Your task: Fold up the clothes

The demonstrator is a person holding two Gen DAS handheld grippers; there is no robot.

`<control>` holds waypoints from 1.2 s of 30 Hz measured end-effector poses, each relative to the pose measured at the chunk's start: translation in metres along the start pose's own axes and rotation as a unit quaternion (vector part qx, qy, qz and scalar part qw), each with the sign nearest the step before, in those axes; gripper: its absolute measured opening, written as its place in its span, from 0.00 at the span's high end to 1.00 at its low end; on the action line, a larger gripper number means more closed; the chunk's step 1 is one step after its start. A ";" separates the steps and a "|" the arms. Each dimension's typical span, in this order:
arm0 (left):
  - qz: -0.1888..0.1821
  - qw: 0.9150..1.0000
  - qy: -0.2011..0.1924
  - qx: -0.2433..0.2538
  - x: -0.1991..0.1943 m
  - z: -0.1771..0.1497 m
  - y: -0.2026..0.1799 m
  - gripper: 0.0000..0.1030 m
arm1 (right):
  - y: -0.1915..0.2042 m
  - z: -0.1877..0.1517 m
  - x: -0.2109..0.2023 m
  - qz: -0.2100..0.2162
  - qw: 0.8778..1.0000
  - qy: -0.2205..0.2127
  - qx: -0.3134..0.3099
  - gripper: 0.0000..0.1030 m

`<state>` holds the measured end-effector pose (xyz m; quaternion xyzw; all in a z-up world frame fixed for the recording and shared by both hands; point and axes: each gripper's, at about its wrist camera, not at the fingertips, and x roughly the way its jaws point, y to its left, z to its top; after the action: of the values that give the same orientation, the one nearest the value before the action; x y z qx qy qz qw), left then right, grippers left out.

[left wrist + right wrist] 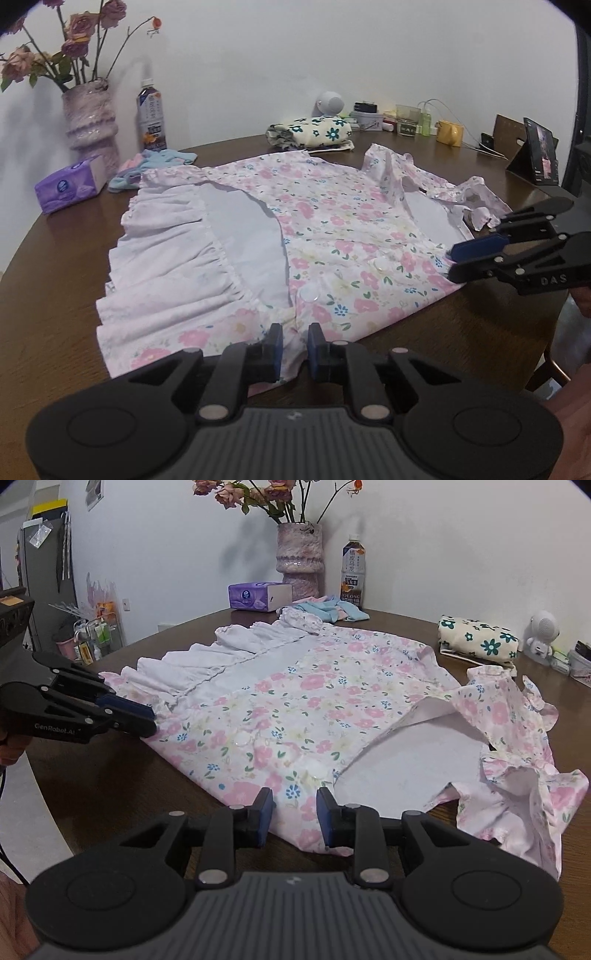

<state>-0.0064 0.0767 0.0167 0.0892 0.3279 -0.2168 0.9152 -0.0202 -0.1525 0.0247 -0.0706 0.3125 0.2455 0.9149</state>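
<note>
A pink floral dress (332, 229) (295, 701) lies spread on the round dark wooden table (55, 295) (110, 786), one side turned over so the pale lining shows. My left gripper (295, 345) (153, 720) is at the near edge by the ruffled hem, fingers narrowed with fabric pinched between them. My right gripper (295, 810) (451, 263) sits at the near edge closer to the bodice. Its fingers stand apart with the cloth edge lying between them. The dress rests flat, not lifted.
At the back of the table stand a vase of flowers (92, 118), a drink bottle (150, 116), a purple tissue pack (70, 184), small blue and pink clothes (147, 166) and a folded floral cloth (314, 131). A tablet on a stand (535, 155) is far right.
</note>
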 end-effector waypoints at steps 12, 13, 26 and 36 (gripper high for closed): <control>0.018 0.999 -0.048 -0.001 0.011 0.041 -0.025 0.56 | -0.083 0.023 -0.049 -0.093 0.990 -0.051 0.097 0.69; 0.018 0.999 -0.046 -0.005 0.015 0.043 -0.026 0.56 | -0.094 0.025 -0.054 -0.107 0.987 -0.058 0.108 0.69; 0.035 0.999 -0.006 -0.031 0.066 0.049 -0.043 0.56 | -0.224 0.026 0.018 -0.149 0.970 0.019 0.194 0.69; 0.059 0.997 -0.010 -0.047 0.065 0.048 -0.048 0.56 | -0.236 0.018 -0.013 -0.106 0.969 0.007 0.222 0.89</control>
<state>0.0431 -0.0028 0.0113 0.0635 0.3224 -0.1475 0.9329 0.0977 -0.3581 0.0411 0.0994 0.3565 0.0708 0.9263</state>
